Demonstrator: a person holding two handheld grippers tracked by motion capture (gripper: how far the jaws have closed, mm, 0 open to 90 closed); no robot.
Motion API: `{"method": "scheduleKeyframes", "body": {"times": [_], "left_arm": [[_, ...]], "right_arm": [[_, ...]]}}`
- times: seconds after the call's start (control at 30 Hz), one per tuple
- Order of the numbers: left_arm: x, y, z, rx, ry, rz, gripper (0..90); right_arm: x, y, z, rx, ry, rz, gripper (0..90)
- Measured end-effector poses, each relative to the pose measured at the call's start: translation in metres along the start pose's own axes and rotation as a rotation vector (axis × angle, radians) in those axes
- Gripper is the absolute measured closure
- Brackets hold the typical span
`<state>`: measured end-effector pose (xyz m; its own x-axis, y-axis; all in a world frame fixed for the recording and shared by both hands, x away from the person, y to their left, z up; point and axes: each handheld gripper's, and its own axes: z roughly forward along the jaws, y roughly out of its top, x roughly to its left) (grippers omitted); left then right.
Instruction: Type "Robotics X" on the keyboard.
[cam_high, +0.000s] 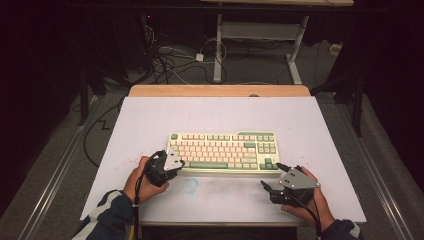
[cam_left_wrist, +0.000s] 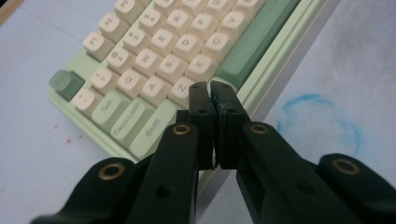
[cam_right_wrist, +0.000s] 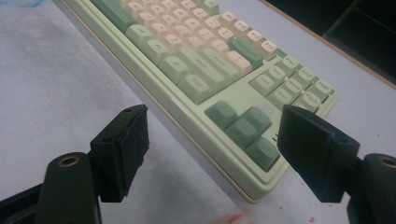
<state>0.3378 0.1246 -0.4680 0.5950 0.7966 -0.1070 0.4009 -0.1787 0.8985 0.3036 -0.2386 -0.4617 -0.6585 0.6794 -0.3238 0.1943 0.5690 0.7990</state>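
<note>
Oddly: left hand-held gripper (cam_left_wrist: 211, 88) clenched empty over matte plastic keyboard (cam_high: 222, 150); right hand-held gripper (cam_right_wrist: 212, 151) released, blocky rubber pads

Both hands forward, one pair of tongs pressed together, the other spread

The left tongs (cam_high: 172, 161) sit at about 8 o'clock in the high view, gripped by the left hand (cam_high: 141, 178), whose forearm in a dark sleeve with pale stripes enters from 7 o'clock; their jaws point toward 2 o'clock and meet pad to pad with nothing between them. The right tongs (cam_high: 273, 176) sit at about 4 o'clock, held by the right hand (cam_high: 312, 200); their jaws stand wide apart, pointing toward 10 o'clock.
</note>
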Motion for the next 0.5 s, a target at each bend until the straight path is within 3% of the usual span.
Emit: {"method": "scheduleKeyframes", "body": {"times": [0.2,0.5], "left_arm": [[0.009,-0.004,-0.009,0.001,0.019,-0.019,84.8],[0.020,0.000,-0.016,-0.049,0.054,-0.036,84.9]], "right_arm": [[0.000,0.000,0.002,0.008,-0.004,0.008,25.5],[-0.003,-0.001,0.002,0.005,-0.012,0.021,25.9]]}}
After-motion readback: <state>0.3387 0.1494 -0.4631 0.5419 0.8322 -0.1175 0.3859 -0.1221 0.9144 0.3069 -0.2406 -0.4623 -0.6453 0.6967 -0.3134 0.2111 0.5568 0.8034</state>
